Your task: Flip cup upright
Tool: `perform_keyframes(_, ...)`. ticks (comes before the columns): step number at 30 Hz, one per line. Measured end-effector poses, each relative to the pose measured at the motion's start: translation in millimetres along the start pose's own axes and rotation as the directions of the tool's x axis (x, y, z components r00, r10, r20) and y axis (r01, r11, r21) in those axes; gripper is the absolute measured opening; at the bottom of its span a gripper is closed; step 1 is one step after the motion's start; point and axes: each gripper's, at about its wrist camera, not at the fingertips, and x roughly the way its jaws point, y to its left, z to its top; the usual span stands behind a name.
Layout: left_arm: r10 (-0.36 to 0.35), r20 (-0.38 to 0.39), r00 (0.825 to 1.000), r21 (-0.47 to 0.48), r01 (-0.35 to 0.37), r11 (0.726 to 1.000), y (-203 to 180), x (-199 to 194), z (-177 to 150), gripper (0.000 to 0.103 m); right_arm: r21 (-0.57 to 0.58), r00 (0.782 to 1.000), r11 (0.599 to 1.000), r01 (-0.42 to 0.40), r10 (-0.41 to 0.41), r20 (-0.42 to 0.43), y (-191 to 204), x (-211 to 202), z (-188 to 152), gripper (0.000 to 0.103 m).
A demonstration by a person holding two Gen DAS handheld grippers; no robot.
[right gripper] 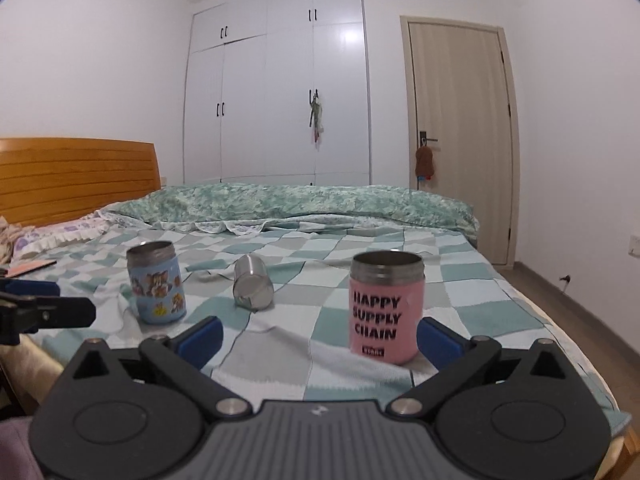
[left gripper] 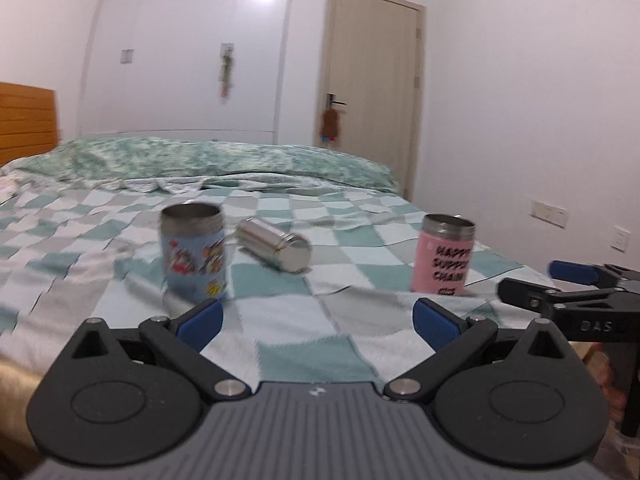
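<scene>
The left hand-held gripper [left gripper: 318, 322] hangs above the near edge of the bed with its blue-padded jaws spread wide and nothing between them; the right hand-held gripper [right gripper: 320, 334] is likewise wide open and empty, low over the same edge. The steel cup [left gripper: 274, 244] lies on its side on the checked blanket [left gripper: 280, 308], its closed base turned toward the cameras and its mouth pointing away toward the pillows. It is well apart from both grippers. To the left of the steel cup, near it but not touching, stands the blue cartoon cup [left gripper: 194, 252], upright with its mouth open upward. To the right of the steel cup, farther off, stands the pink cup [right gripper: 386, 306], also upright, lettered "HAPPY SUPPLY CHAIN", just beyond the right gripper's right pad. Behind the steel cup a green patterned quilt [right gripper: 300, 204] lies across the bed.
</scene>
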Motion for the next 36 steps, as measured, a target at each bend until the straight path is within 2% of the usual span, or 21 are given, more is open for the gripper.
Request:
perform_keyframes(3,0.037,0.021,0.999,-0.013,-0.037,0.999,2,-2,-17,0.103,-0.032,0.999,0.999,0.029,-0.028,0.031,6,-6,-14,0.103)
perform_keyframes(10,0.114,0.118,0.986,0.042,-0.12,0.992,-2,-2,-43,0.103,-0.015,0.997,0.999,0.052,-0.051,0.055,0,-13,-31,0.103)
perform_keyframes(17,0.123,0.126,0.984,-0.005,-0.124,0.992,4,-1,-47,0.103,0.014,0.996,0.998,0.064,-0.065,0.059,-4,-11,-36,0.103)
perform_keyframes(25,0.127,0.152,0.98,0.01,-0.13,0.991,0,-6,-50,0.103,0.023,0.993,0.997,0.073,-0.074,0.092,-4,-17,-39,0.103)
perform_keyframes(36,0.123,0.154,0.98,0.02,-0.128,0.992,-1,-5,-50,0.103,0.018,0.993,0.997,0.074,-0.075,0.092,-4,-16,-39,0.103)
